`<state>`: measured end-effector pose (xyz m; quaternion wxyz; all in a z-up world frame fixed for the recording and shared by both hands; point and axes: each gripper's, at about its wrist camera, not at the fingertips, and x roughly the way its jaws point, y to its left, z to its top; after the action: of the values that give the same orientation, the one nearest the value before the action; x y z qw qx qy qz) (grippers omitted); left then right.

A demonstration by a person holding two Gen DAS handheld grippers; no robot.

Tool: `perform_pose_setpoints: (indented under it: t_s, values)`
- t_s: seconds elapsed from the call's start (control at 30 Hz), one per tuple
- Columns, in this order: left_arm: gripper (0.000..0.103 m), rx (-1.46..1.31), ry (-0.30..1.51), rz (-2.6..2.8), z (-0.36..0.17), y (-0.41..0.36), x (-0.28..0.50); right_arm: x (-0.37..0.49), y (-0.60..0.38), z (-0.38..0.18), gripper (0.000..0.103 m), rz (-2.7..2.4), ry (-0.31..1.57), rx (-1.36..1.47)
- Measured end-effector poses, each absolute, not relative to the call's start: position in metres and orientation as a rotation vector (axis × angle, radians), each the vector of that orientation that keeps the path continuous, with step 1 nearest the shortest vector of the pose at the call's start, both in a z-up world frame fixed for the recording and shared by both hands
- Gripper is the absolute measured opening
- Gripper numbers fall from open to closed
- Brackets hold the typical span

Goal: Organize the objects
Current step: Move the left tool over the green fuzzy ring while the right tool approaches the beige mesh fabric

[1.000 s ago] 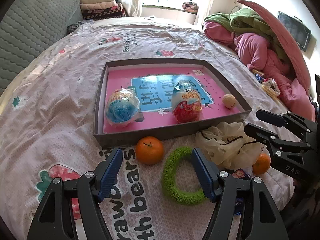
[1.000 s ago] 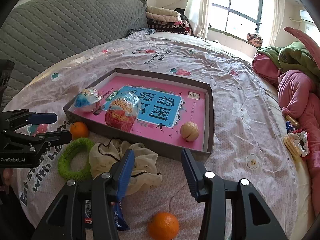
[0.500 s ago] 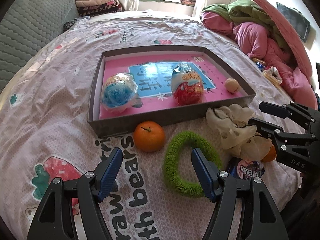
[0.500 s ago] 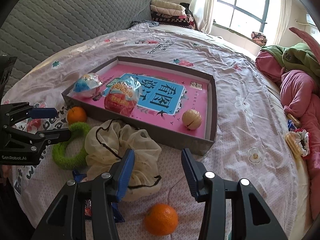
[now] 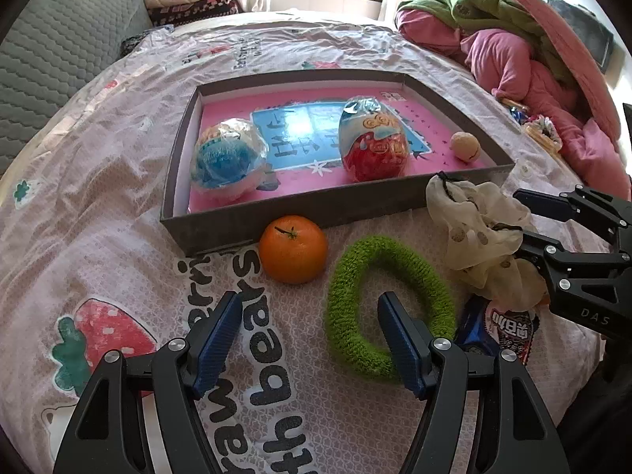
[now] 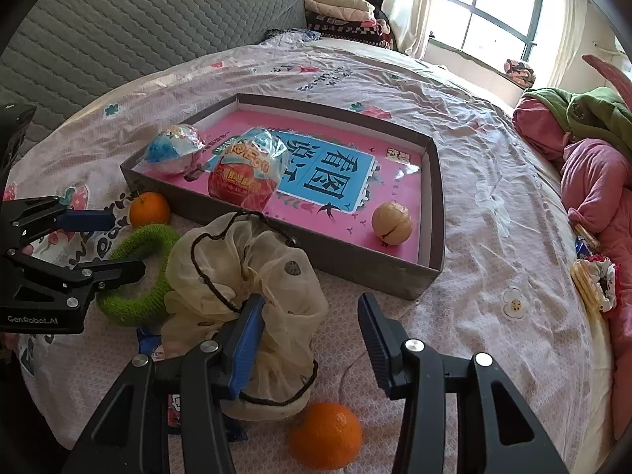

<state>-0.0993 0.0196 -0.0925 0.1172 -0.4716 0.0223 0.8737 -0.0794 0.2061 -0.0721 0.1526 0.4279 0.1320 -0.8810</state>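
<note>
A grey box (image 5: 173, 181) with a pink floor lies on the bed and holds a blue wrapped egg (image 5: 227, 158), a red wrapped egg (image 5: 373, 144) and a walnut (image 5: 466, 146). In front of it lie an orange (image 5: 294, 249), a green fuzzy ring (image 5: 389, 308) and a cream cloth bag (image 5: 478, 233). My left gripper (image 5: 310, 331) is open just short of the orange, its right finger over the ring's hole. My right gripper (image 6: 312, 328) is open over bare bedspread, with the cloth bag (image 6: 245, 276) against its left finger. A second orange (image 6: 326, 434) lies below it.
A snack packet (image 5: 509, 328) lies half under the cloth bag. Pink and green bedding (image 5: 525, 59) is heaped at the right. A grey quilted headboard (image 6: 138, 12) and folded blankets (image 6: 339, 8) stand at the back. A scrunchie and snacks (image 6: 592, 280) lie near the right bed edge.
My left gripper has sunk toward the orange and the green ring, which now look larger and nearer. The cloth bag sits closer to my right gripper's left finger. Both jaws kept their width.
</note>
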Motion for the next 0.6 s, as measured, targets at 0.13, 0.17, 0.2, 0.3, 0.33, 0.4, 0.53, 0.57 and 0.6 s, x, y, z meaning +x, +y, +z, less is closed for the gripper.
perform_pose_setpoints:
  t_s: [0.13, 0.17, 0.2, 0.3, 0.33, 0.4, 0.53, 0.57, 0.6]
  values:
    - [0.073, -1.388, 0.076, 2.555, -0.0959, 0.0206, -0.1002, -0.0808, 0.2047, -0.0747, 0.048, -2.52, 0.388, 1.236]
    - [0.073, -1.388, 0.08, 2.556, -0.0962, 0.0209, -0.1003, -0.0814, 0.2044, -0.0751, 0.048, -2.52, 0.389, 1.238]
    - [0.073, -1.388, 0.083, 2.556, -0.0965, 0.0211, -0.1005, -0.0817, 0.2042, -0.0754, 0.048, -2.519, 0.389, 1.239]
    - [0.073, -1.389, 0.083, 2.557, -0.0979, 0.0216, -0.1008, -0.082, 0.2033, -0.0757, 0.048, -2.517, 0.39, 1.24]
    - [0.073, -1.39, 0.082, 2.557, -0.0983, 0.022, -0.101, -0.082, 0.2032, -0.0759, 0.048, -2.516, 0.39, 1.242]
    - [0.073, -1.389, 0.085, 2.557, -0.0986, 0.0221, -0.101, -0.0825, 0.2027, -0.0771, 0.048, -2.512, 0.392, 1.247]
    - [0.073, -1.386, 0.089, 2.56, -0.0986, 0.0232, -0.1003, -0.0825, 0.2, -0.0803, 0.048, -2.501, 0.403, 1.257]
    - [0.073, -1.385, 0.09, 2.56, -0.0986, 0.0239, -0.1001, -0.0827, 0.1993, -0.0811, 0.048, -2.499, 0.407, 1.258]
    - [0.073, -1.385, 0.09, 2.558, -0.0986, 0.0243, -0.1, -0.0831, 0.1988, -0.0815, 0.048, -2.498, 0.41, 1.26]
